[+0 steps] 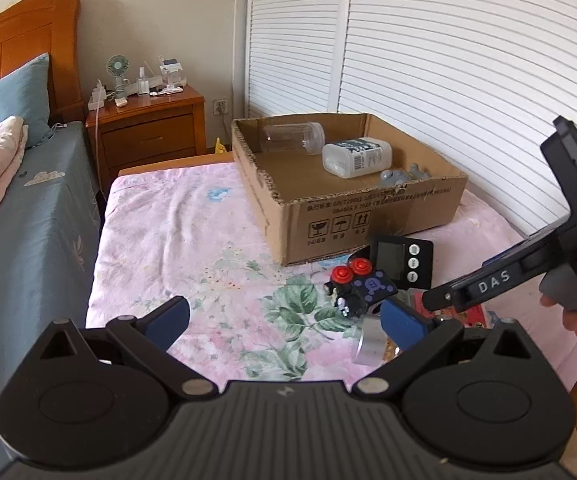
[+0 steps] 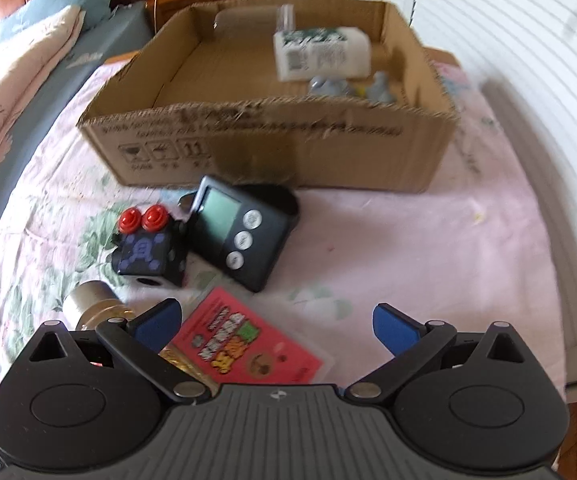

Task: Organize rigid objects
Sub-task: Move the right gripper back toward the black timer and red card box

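Right wrist view: my right hand-held gripper (image 2: 276, 322) is wide open, empty, hovering low over the bed. Red card pack (image 2: 248, 344) lies right under and between its fingers, black timer (image 2: 240, 236) just ahead, black cube toy with red buttons (image 2: 148, 248) ahead-left, metal cylinder (image 2: 92, 304) beside the left finger. Cardboard box (image 2: 272, 148) sits beyond them, already holding a white bottle (image 2: 320, 54) and grey pieces (image 2: 348, 88). My left hand-held gripper (image 1: 284, 322) is also wide open and empty, the cube toy just ahead of its right finger. Step looks like picking the next loose item. Next move probably needs the right one lowered around the card pack or timer, closed, then carried forward over the box wall.
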Available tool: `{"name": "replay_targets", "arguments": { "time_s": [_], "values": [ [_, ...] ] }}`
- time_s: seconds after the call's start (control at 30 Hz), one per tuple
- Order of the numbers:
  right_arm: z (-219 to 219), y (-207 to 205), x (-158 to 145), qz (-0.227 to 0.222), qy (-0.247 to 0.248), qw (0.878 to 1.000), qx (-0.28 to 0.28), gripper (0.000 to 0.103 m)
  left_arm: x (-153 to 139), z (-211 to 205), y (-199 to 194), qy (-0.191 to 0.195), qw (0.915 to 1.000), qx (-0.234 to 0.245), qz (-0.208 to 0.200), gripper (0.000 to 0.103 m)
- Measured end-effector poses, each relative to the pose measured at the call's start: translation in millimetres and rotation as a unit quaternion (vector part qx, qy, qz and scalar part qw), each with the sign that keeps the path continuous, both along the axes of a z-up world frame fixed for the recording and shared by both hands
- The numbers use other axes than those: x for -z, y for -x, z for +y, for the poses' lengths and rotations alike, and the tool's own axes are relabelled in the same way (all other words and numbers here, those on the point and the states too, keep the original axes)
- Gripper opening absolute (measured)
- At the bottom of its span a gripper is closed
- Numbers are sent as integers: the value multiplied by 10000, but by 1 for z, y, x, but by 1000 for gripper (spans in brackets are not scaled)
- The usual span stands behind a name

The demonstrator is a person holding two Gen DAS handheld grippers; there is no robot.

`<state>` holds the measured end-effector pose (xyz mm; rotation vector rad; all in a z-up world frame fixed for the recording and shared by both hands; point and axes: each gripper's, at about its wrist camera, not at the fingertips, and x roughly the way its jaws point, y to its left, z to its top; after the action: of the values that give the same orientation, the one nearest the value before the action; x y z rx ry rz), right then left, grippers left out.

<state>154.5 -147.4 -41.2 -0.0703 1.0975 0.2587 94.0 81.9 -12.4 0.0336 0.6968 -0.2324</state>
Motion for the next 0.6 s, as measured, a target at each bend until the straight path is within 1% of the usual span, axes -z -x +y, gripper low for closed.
{"name": "replay_targets", "arguments": {
  "time_s": [0.17,0.3,0.47,0.6],
  "values": [
    [10,-7,9,129,7,9998,122,103,2,3,3,-143,9999,-75,-39,101],
    [16,-12,19,102,231,9994,253,103,3,3,5,-196,9998,-19,-28,101],
    [12,-9,20,-13,379,9990,233,103,3,3,8,-181,9998,21,-33,101],
    [-1,-2,20,-21,514,9982,297,103,4,1,11,-120,9999,61,-15,101]
  ]
}}
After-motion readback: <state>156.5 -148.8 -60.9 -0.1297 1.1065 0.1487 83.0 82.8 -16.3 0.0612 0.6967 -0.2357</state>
